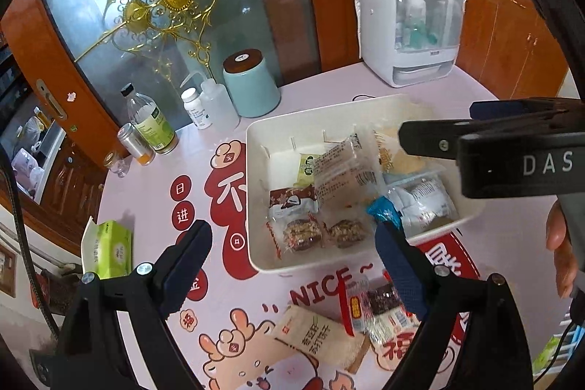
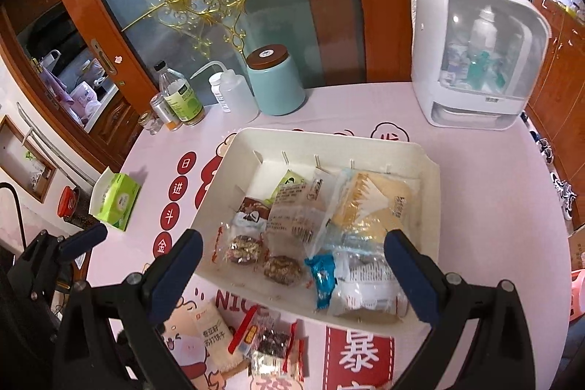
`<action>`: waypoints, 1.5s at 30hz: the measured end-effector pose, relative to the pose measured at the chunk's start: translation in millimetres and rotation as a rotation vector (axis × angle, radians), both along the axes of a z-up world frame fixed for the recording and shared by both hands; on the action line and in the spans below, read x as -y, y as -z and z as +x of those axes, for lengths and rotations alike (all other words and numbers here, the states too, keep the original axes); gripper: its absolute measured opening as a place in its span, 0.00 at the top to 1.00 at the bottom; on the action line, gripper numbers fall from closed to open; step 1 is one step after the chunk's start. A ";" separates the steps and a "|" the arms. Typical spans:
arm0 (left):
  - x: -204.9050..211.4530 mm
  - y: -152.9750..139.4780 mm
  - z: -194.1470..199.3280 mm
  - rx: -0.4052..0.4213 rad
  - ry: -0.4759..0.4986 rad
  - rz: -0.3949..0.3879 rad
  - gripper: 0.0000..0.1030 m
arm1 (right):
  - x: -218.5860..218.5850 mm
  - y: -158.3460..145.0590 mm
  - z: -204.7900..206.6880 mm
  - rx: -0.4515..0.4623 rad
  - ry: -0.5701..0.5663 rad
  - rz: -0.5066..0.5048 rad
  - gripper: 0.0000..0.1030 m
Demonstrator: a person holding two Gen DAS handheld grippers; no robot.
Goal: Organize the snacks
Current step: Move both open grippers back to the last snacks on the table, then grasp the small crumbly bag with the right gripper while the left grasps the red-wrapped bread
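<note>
Both grippers — left gripper (image 1: 292, 265) and right gripper (image 2: 292, 276) — are hovering wide and empty over the white tray (image 2: 234, 156); next, picking up the cracker pack (image 2: 215, 335) lying outside

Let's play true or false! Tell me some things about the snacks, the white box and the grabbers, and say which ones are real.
1. The white tray already has snacks in it. True.
2. Every snack is in the tray. False: a cracker pack and a red-edged snack packet lie on the table in front of it.
3. The left gripper is holding a snack. False: its fingers stand wide apart, with nothing between them.
4. The right gripper is open and empty. True.
5. The green tissue pack is in the tray. False: it sits on the table, left of the tray.
</note>
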State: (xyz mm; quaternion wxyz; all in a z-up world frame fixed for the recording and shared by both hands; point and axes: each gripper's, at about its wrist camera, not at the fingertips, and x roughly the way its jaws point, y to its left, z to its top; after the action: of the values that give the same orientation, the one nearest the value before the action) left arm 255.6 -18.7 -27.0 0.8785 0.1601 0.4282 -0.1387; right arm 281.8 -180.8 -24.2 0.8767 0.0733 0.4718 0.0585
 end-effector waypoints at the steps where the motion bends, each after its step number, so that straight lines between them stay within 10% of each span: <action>1: -2.7 -2.4 -6.5 0.004 0.008 -0.003 0.13 | -0.2 -1.5 -4.4 0.002 0.002 -0.004 0.03; 23: -6.1 17.0 -120.9 0.063 0.286 0.090 0.12 | 26.2 6.9 -160.1 0.063 0.076 -0.196 0.03; 45: 42.8 152.6 -52.2 -0.272 0.395 0.146 0.12 | 62.8 143.4 -186.5 -0.184 0.020 -0.228 0.10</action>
State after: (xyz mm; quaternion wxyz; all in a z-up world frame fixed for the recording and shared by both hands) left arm 203.4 -61.5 -179.6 0.7546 0.2837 0.5120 -0.2965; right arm 95.3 -243.6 -167.6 0.8329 -0.0169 0.5531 -0.0113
